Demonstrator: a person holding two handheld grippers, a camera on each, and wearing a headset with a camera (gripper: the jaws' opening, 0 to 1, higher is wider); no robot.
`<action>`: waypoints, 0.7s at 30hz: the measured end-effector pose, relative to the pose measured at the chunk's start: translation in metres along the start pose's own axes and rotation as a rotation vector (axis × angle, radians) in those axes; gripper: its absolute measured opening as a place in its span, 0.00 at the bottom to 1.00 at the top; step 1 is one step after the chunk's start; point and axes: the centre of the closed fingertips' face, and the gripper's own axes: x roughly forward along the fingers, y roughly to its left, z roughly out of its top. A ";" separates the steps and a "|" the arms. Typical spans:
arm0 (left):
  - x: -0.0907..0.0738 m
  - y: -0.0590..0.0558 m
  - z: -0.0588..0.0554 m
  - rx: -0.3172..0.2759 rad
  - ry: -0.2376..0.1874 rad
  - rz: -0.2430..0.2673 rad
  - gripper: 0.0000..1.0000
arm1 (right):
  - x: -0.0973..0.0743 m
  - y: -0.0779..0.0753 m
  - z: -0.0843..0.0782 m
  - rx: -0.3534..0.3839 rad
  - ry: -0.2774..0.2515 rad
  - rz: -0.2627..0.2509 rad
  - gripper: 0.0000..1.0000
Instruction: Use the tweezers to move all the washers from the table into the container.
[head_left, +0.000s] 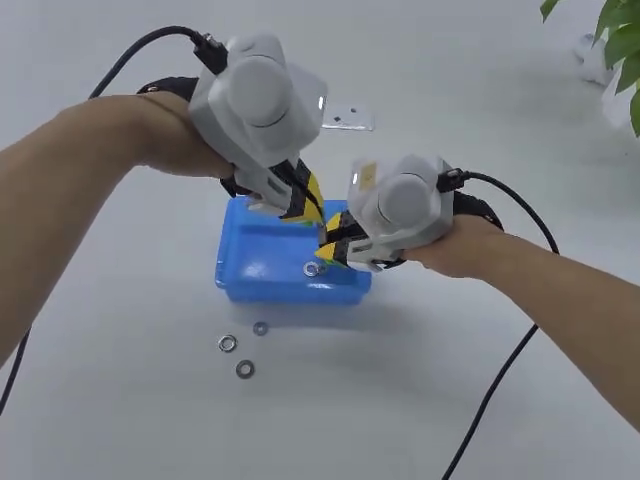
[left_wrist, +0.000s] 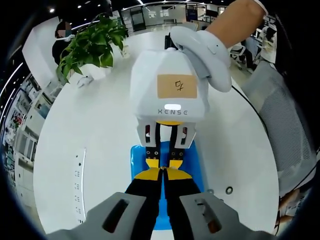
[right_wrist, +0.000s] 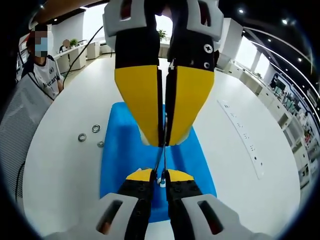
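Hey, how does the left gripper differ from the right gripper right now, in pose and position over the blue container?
The left gripper sits higher and points steeply down into the blue container; the right gripper sits lower and reaches in sideways from its right edge. The left cable leaves up and left, the right cable trails down and right. Both have yellow and black jaws that look closed on the tweezers.
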 end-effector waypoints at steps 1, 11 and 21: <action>0.000 0.000 0.000 -0.001 -0.001 0.000 0.05 | 0.000 -0.001 0.000 -0.001 0.000 -0.005 0.11; -0.001 0.000 -0.002 0.011 0.010 -0.001 0.05 | 0.000 -0.001 0.001 -0.004 0.002 -0.006 0.12; -0.005 -0.002 0.000 0.016 0.016 0.001 0.05 | -0.004 0.000 0.006 -0.009 -0.002 -0.010 0.12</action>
